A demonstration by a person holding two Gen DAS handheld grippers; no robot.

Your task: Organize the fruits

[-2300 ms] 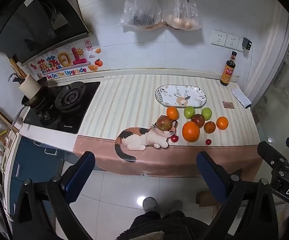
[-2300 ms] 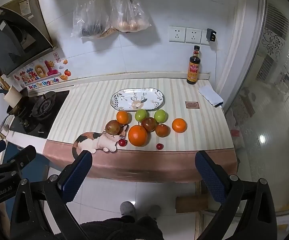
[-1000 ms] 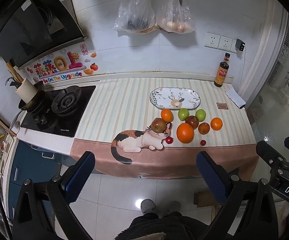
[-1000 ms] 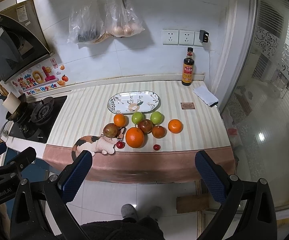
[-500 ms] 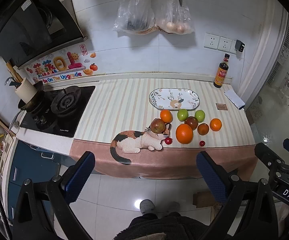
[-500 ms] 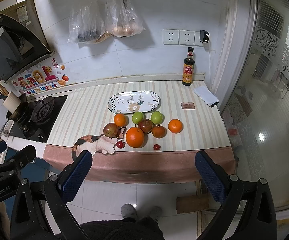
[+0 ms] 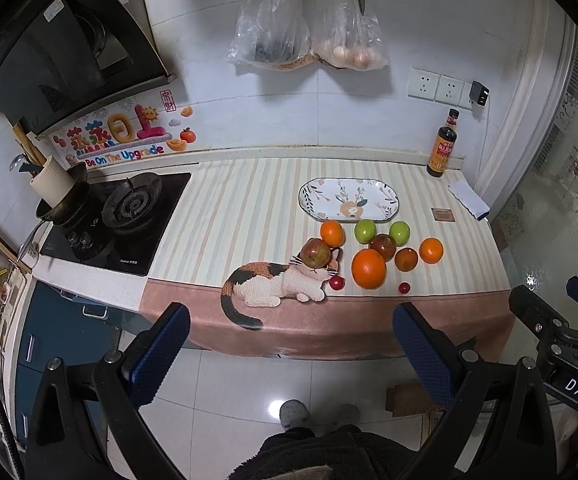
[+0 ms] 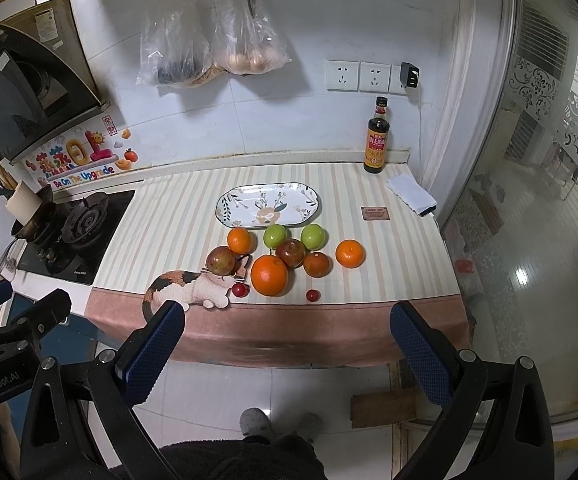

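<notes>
Several fruits lie in a cluster on the striped counter mat: a large orange (image 7: pixel 368 269) (image 8: pixel 269 275), a red-green apple (image 7: pixel 315 253) (image 8: pixel 220 260), two green apples (image 7: pixel 365 231) (image 8: pixel 275 235), a dark red apple (image 8: pixel 291 252), smaller oranges (image 7: pixel 431 250) (image 8: pixel 349 253) and two tiny red fruits (image 7: pixel 336 282) (image 8: pixel 312 295). An oval patterned plate (image 7: pixel 348 199) (image 8: pixel 268 204) sits bare just behind them. My left gripper (image 7: pixel 287 338) and right gripper (image 8: pixel 285 338) hang open over the floor, well short of the counter edge, nothing between the fingers.
A gas hob (image 7: pixel 117 222) with a pot of utensils (image 7: pixel 55 192) is at the left. A sauce bottle (image 8: pixel 376 142), folded cloth (image 8: pixel 411 193) and small card (image 8: pixel 375 213) sit back right. Plastic bags (image 7: pixel 309 40) hang on the wall. The person's feet (image 8: pixel 279 424) stand on tiles below.
Both views have drifted slightly, the counter sitting a little lower and farther in frame than 2.3 s ago. The fruits have not moved; both grippers stay open.
</notes>
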